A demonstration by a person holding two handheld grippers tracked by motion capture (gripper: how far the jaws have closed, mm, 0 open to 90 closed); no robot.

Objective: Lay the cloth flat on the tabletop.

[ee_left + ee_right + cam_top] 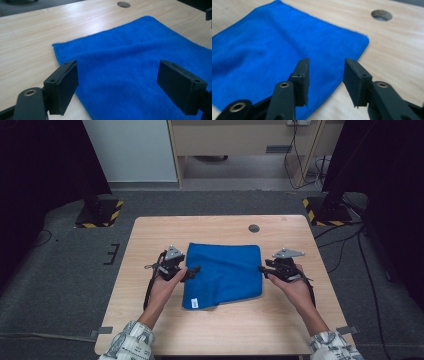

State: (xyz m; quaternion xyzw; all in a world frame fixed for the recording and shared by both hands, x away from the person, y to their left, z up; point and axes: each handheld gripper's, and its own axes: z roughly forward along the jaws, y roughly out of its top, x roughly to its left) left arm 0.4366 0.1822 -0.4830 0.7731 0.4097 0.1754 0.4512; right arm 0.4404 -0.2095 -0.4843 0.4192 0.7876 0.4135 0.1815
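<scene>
Item 1, left of the high view: black two-jaw left gripper (194,270) with a grey three-cornered plate on top, held in the person's left hand (165,287). Hard matte plastic, flat rectangular pads. Jaws released and spread wide, nothing clamped; in the left gripper view the pads (65,85) stand apart above the cloth's near-left edge, one over bare wood, the other over the blue pile.

Item 2, centre of the high view: blue, roughly square, fleecy microfibre cloth (225,272). Soft short nap, stitched hem, rounded corners. It lies flat on the table with slight ripples; the lower left corner bears a small white label (194,302). It sits between the two grippers, its left edge at the left gripper's tips and its right edge just beside the right gripper's tips.

Item 3, right of the high view: black two-jaw right gripper (261,269), same build, held in the person's right hand (295,287). Jaws parted, narrower than the left pair, gripping nothing; in the right gripper view they hang over the cloth's hem near a rounded corner.

Item 4, beneath all: pale wooden rectangular table (150,235), smooth grained laminate, with a round grey cable hole (254,228) in the upper centre.
</scene>
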